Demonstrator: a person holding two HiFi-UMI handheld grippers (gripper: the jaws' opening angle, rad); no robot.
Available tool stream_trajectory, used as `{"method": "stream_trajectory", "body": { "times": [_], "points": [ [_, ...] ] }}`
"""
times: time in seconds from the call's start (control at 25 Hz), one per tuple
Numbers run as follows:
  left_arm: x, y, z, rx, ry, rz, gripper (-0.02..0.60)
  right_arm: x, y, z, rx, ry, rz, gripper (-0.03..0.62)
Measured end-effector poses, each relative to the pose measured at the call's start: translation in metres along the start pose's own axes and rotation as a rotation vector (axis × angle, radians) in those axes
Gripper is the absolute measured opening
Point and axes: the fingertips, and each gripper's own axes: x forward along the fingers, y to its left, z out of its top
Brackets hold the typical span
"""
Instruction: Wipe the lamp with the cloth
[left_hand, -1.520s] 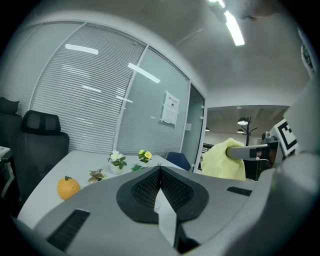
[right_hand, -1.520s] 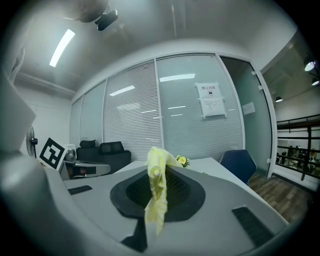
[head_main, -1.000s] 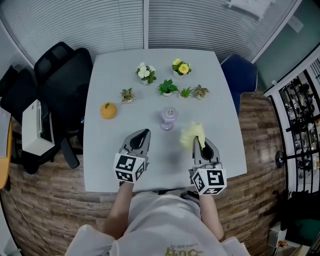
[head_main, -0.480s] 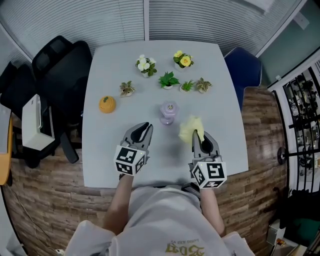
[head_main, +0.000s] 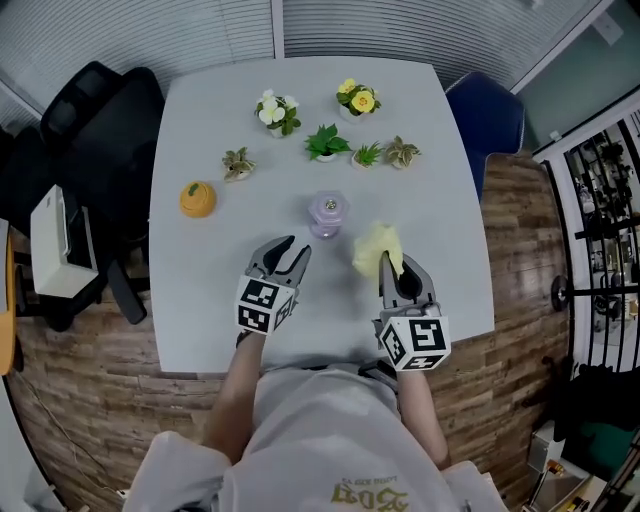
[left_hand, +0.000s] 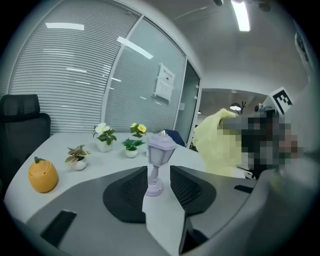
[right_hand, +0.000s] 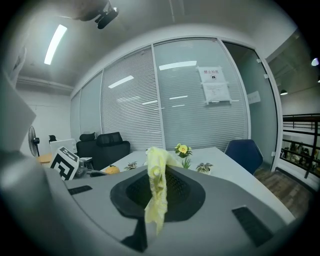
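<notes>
A small lilac lamp (head_main: 327, 213) stands upright on the grey table (head_main: 200, 130). In the left gripper view the lamp (left_hand: 159, 162) stands just beyond the jaws, in line with the gap. My left gripper (head_main: 288, 252) is a little short of the lamp; its jaws are opening with nothing between them. My right gripper (head_main: 393, 268) is shut on a yellow cloth (head_main: 374, 246), to the right of the lamp. The cloth (right_hand: 156, 185) hangs from the pinched jaws in the right gripper view.
Several small potted plants (head_main: 328, 141) and flower pots (head_main: 272, 110) stand across the far half of the table. An orange pumpkin-shaped ornament (head_main: 197, 198) sits at the left. A black office chair (head_main: 80, 120) stands left of the table, a blue chair (head_main: 488, 110) at the right.
Both grippers have moved forward toward the lamp. The left gripper's jaws, shut before, now stand apart. The cloth has stayed in the right gripper.
</notes>
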Motion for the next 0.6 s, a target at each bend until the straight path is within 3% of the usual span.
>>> {"method": "stream_trajectory", "body": {
  "times": [0.32,0.6],
  "points": [
    [0.045,0.009,-0.050,0.072,0.148,-0.035,0.178,0.018,-0.002,-0.010,-0.008,0.046,0.016,0.034],
    [0.072,0.017,-0.064,0.099,0.187,-0.043,0.195,0.033,-0.006,-0.021,-0.002,0.086,0.025,0.034]
  ]
}}
